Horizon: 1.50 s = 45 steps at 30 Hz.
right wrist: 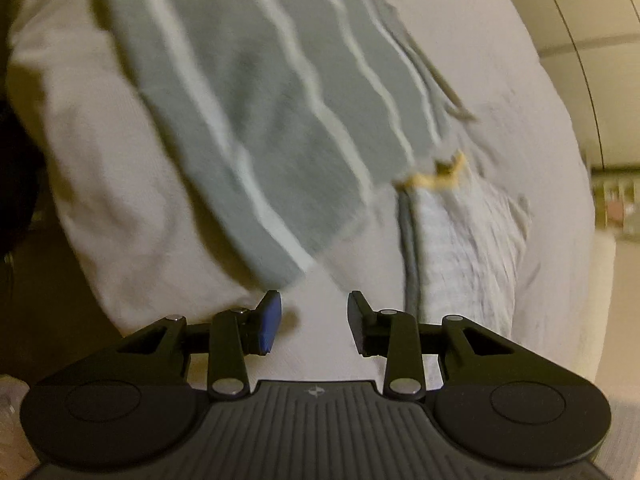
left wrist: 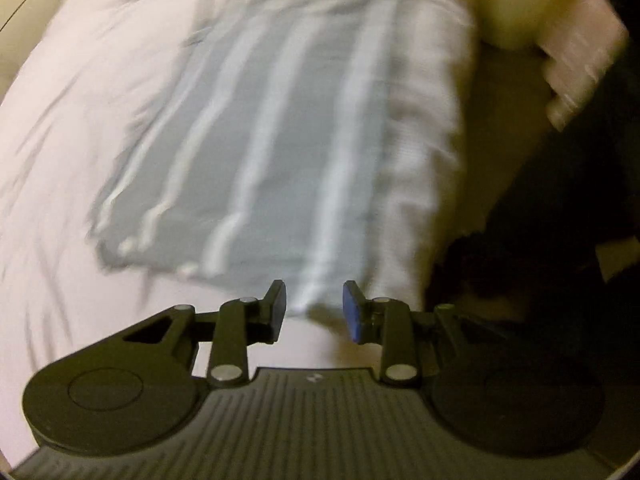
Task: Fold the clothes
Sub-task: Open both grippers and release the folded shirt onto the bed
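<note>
Striped grey garment (left wrist: pixel 276 140) flat on white sheet (left wrist: pixel 72 128)

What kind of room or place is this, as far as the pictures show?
Probably a bedroom: a grey striped garment lies spread on a wrinkled white bed sheet, with a pillow-like white cushion at the edge and a plain wall behind.

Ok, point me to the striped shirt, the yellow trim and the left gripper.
striped shirt (left wrist: pixel 280 140): left wrist view, middle of grey panel.
yellow trim (right wrist: pixel 436 178): right wrist view, on the yellow edge.
left gripper (left wrist: pixel 315 310): left wrist view, midway between fingertips.

Left gripper (left wrist: pixel 314 310) gapes empty above striped garment (left wrist: pixel 280 140).
</note>
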{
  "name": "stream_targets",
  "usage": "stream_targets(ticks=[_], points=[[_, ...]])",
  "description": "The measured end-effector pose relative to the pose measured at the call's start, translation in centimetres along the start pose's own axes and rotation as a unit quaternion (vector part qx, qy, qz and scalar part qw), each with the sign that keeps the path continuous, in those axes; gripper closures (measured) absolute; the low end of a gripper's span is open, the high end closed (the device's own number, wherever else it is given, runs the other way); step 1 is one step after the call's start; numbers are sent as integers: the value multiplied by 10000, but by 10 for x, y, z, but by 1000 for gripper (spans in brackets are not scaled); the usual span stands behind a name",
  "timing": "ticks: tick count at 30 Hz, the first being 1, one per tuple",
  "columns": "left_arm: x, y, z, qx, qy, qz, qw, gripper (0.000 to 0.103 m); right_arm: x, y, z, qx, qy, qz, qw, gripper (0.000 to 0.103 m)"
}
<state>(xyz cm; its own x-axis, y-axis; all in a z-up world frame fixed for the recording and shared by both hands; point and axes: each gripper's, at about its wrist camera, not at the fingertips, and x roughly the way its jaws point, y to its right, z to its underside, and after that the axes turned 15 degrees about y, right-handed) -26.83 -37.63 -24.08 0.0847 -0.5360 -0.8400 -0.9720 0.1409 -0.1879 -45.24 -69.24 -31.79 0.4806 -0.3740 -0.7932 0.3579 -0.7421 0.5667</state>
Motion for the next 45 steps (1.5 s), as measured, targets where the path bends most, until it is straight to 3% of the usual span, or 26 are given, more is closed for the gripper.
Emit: stream_targets(ticks=[2, 5, 7, 10, 15, 18, 21, 23, 25, 26, 29, 33, 39, 41, 43, 45], points=[[2, -28, -5, -538, 18, -431, 9976, 74, 7, 24, -6, 335, 4, 57, 9994, 69], [7, -73, -13, -1483, 197, -1017, 9835, 69, 4, 40, -6, 973, 163, 123, 9950, 69], [11, -101, -17, -2106, 330, -1319, 9681, 60, 3, 47, -16, 1275, 280, 140, 9913, 69], [25, -139, -13, -3036, 487, -1576, 9384, 57, -17, 64, -10, 2107, 398, 107, 9767, 69], [62, -195, 3, -4180, 614, -1565, 8927, 57, 12, 118, -25, 3598, 370, -59, 9323, 69], [81, -218, 13, -4523, 718, -1384, 8781, 58, 25, 135, -31, 4121, 439, -224, 9098, 71], [94, -231, 20, -4830, 748, -1186, 8643, 67, 41, 146, -35, 4268, 504, -318, 9024, 70], [98, -233, 22, -4876, 713, -1115, 8630, 74, 51, 154, -35, 4416, 523, -373, 8949, 66], [98, -235, 19, -4813, 734, -1095, 8666, 99, 61, 163, -33, 4635, 564, -488, 8829, 60], [98, -235, 18, -4777, 743, -1088, 8686, 102, 65, 165, -31, 4682, 591, -552, 8799, 58], [97, -232, 12, -4628, 769, -1110, 8761, 103, 85, 172, -29, 4699, 614, -751, 8774, 57], [93, -228, 6, -4536, 780, -1240, 8791, 103, 115, 181, -16, 4916, 632, -1132, 8611, 57], [90, -224, 4, -4650, 614, -1507, 8702, 103, 152, 192, 14, 5775, 661, -1776, 7941, 57], [91, -223, 2, -4680, 587, -1559, 8679, 103, 159, 195, 22, 6011, 692, -1945, 7720, 64], [93, -223, 2, -4722, 571, -1602, 8649, 103, 161, 198, 27, 6168, 683, -2083, 7559, 77], [94, -223, 1, -4732, 558, -1628, 8640, 103, 161, 200, 30, 6232, 658, -2091, 7507, 85]])
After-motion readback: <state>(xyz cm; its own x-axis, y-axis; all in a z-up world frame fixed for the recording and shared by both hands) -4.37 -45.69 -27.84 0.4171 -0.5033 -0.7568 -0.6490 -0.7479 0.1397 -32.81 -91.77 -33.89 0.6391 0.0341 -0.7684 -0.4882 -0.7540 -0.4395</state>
